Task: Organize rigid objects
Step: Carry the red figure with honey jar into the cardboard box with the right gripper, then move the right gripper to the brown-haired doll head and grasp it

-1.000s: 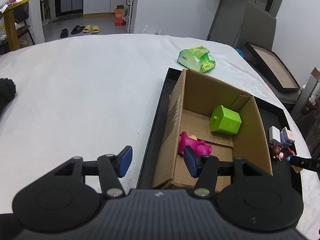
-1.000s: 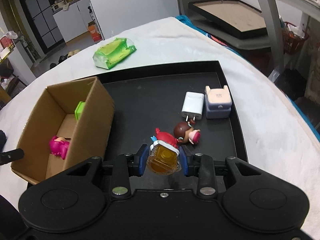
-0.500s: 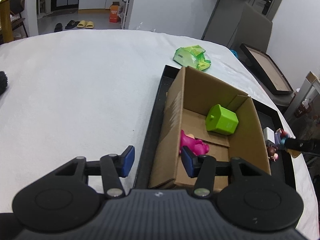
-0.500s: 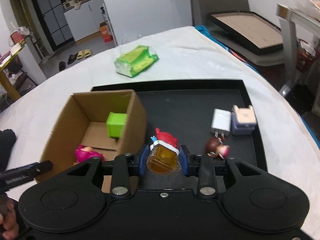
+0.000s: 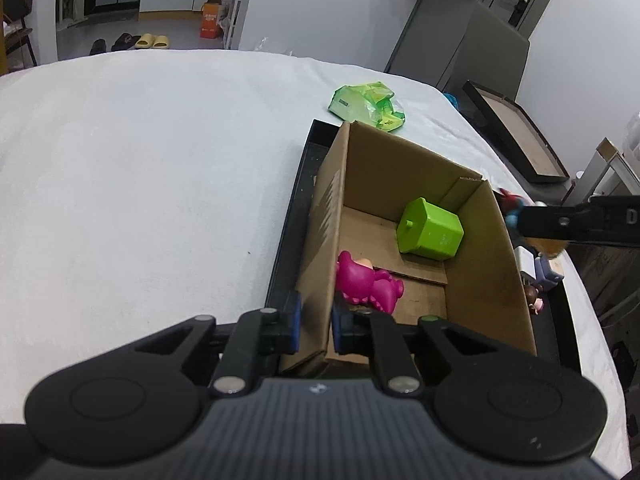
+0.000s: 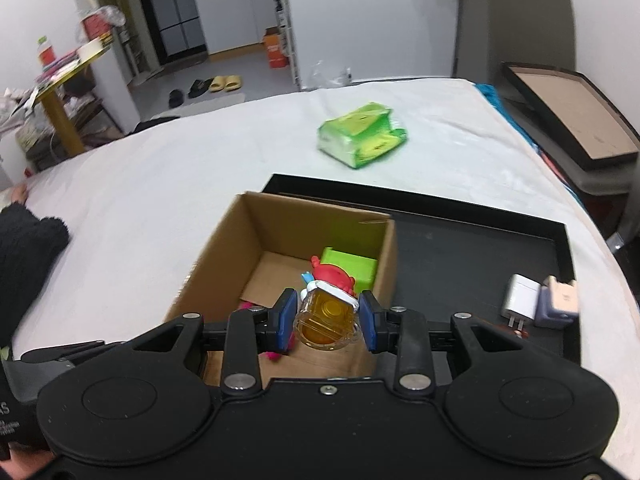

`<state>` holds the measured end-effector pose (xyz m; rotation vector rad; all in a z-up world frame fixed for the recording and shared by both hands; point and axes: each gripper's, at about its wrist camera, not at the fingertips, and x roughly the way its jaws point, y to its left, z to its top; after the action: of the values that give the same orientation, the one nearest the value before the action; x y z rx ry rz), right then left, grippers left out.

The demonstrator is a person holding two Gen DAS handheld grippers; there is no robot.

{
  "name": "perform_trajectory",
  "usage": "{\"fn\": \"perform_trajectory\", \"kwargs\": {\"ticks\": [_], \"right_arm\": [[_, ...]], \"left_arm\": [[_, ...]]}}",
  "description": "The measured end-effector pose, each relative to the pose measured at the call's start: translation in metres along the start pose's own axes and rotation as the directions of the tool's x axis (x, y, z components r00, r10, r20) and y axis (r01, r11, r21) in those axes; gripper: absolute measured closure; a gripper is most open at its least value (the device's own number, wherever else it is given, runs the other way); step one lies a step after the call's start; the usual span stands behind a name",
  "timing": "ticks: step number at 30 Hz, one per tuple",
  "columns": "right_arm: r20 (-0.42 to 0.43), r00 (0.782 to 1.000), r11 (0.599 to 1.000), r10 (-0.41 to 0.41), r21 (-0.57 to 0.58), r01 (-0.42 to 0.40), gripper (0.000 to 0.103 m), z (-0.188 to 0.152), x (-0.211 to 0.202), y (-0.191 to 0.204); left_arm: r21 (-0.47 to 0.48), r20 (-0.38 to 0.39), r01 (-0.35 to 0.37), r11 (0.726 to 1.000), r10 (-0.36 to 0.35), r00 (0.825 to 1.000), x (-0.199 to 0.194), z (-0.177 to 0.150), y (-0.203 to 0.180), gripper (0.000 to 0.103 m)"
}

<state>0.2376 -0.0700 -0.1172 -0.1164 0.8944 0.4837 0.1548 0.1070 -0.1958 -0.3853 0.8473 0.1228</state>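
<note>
White cloth covers the bed (image 5: pixel 140 184) on which all the things lie, and we go over it from the near side to the far one. Nearest to us, the left gripper (image 5: pixel 316 322) has just been closing and now pinches the near left wall of the cardboard box (image 5: pixel 324 240) between its blue pads. The right gripper (image 6: pixel 327 318) holds a small amber toy mug (image 6: pixel 326 318) with a red figure on top of it, above the open box, and its pads press on both sides of the mug. Inside the box we see a pink toy (image 5: pixel 366 280) lying at the near left wall, and a green cube-shaped container (image 5: pixel 430 232) further in, near the far right corner. The box stands on the left part of a black tray (image 6: pixel 480 240). On the right part of the tray lie a white charger (image 6: pixel 520 298) and a pale lilac block (image 6: pixel 558 302), touching each other, and in the left view a small brown-haired figurine (image 5: pixel 534 296) lies just in front of them. Beyond the tray, a green packet (image 6: pixel 360 140) rests on the cloth. Far behind, on the floor, stand an orange carton (image 6: pixel 274 48) and some slippers (image 6: pixel 224 83). A dark fuzzy sleeve (image 6: pixel 24 240) shows at the left edge of the right view.
</note>
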Motion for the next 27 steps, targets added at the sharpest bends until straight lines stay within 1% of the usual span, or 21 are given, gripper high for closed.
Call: {"fn": "perform_trajectory", "kwargs": {"ticks": [10,12,14,15,16,20,24,27], "right_arm": [[-0.023,1.000,0.995,0.016,-0.100,-0.018,0.070,0.011,0.019,0.043],[-0.008,1.000,0.993,0.028,-0.118,-0.029,0.069,0.015,0.019,0.051],[0.028,0.999,0.991,0.035,-0.129,-0.031,0.068,0.020,0.017,0.057],[0.037,0.999,0.991,0.029,-0.134,-0.024,0.063,0.022,0.017,0.059],[0.037,0.999,0.990,0.021,-0.140,-0.016,0.060,0.023,0.018,0.060],[0.021,1.000,0.991,0.024,-0.132,-0.021,0.060,0.021,0.018,0.054],[0.002,1.000,0.993,0.012,-0.117,-0.012,0.060,0.012,0.013,0.041],[0.006,1.000,0.995,-0.006,-0.097,0.006,0.060,0.004,0.004,0.027]], "left_arm": [[-0.017,0.002,0.019,1.000,-0.019,1.000,0.000,0.000,0.006,0.089],[-0.018,0.002,0.023,1.000,-0.023,1.000,0.000,0.000,0.007,0.089],[-0.024,0.001,0.025,0.999,-0.025,1.000,0.000,0.000,0.009,0.088],[-0.028,0.000,0.028,0.999,-0.028,1.000,0.001,0.001,0.009,0.088],[-0.030,-0.001,0.029,0.999,-0.029,1.000,0.001,0.001,0.009,0.088],[-0.026,0.000,0.028,0.999,-0.028,1.000,0.000,0.001,0.009,0.088],[-0.024,-0.001,0.023,0.999,-0.023,1.000,0.001,0.001,0.008,0.088],[-0.012,-0.001,0.019,1.000,-0.019,1.000,0.000,0.001,0.007,0.088]]}}
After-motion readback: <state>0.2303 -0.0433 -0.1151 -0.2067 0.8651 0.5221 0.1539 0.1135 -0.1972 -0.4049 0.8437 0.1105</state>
